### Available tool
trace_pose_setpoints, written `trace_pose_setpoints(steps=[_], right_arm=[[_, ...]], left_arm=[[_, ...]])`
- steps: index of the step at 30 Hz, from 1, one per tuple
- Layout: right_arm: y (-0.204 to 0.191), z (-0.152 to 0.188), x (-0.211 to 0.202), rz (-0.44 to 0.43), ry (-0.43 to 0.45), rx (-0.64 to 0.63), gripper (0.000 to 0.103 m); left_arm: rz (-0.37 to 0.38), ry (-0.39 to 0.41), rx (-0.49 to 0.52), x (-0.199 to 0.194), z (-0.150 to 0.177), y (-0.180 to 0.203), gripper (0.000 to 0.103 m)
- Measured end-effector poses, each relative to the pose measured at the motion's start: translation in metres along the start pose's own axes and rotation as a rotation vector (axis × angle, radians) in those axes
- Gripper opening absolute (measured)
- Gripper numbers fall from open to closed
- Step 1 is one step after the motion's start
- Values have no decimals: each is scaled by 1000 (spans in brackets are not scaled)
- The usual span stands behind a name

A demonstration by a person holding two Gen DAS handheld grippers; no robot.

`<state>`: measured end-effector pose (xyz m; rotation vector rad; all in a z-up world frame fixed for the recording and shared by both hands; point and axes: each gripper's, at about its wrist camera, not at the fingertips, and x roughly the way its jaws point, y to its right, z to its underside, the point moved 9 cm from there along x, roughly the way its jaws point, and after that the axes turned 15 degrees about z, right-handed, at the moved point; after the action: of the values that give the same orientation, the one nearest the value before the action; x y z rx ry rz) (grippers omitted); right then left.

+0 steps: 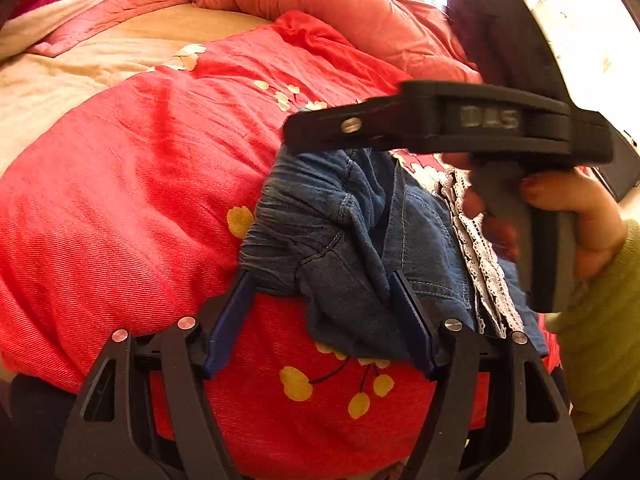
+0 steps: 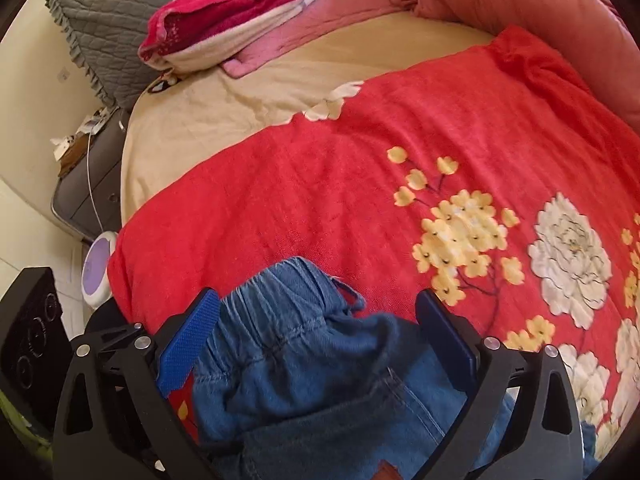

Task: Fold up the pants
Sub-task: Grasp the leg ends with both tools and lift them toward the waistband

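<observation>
Denim pants (image 1: 352,240) bunched near the red quilt (image 1: 140,184) front edge, wide bare quilt beyond. Left gripper (image 1: 320,316) clamped on a denim fold. Right gripper (image 2: 316,340) apart, straddling the waistband untouched. Legs cut off below

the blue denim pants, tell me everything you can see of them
The blue denim pants are soft, faded cotton-like denim with a gathered elastic waistband, stitched seams and white lace trim along one edge. They lie crumpled in a loose heap on the red floral quilt. Both claws' spread fingers straddle the bunched cloth; whether any pad presses it is unclear.
</observation>
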<state>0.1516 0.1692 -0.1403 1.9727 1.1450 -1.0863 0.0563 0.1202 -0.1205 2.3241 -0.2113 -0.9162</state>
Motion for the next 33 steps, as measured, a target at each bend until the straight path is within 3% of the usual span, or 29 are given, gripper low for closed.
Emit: trace_pose_setpoints(steps=[3, 4, 5, 10, 13, 18, 22, 23, 25, 33], right_arm=[[-8, 3, 11, -34, -31, -32, 94], [-11, 5, 15, -50, -43, -43, 79], [-14, 7, 18, -67, -52, -48, 71], [-13, 10, 9, -102, -4, -20, 45], [-1, 10, -8, -143, 47, 38, 36], [12, 11, -39, -235, 125, 118, 35], [15, 10, -59, -261, 165, 128, 35], [18, 11, -65, -267, 177, 138, 35], [21, 12, -73, -268, 192, 154, 35], [46, 30, -108, -270, 261, 188, 35]], left_arm=[[16, 8, -10, -1, 0, -1, 62], [21, 10, -11, -1, 0, -1, 65], [27, 12, -11, 1, -1, 1, 66], [58, 33, -15, 3, 0, 6, 79], [81, 54, -32, 0, -1, 8, 81], [133, 63, -98, -3, -1, 11, 82], [197, 59, -160, 0, -4, 19, 82], [215, 55, -168, 1, -5, 21, 81], [256, 43, -190, 5, -6, 29, 62], [287, 34, -125, 11, -13, 78, 58]])
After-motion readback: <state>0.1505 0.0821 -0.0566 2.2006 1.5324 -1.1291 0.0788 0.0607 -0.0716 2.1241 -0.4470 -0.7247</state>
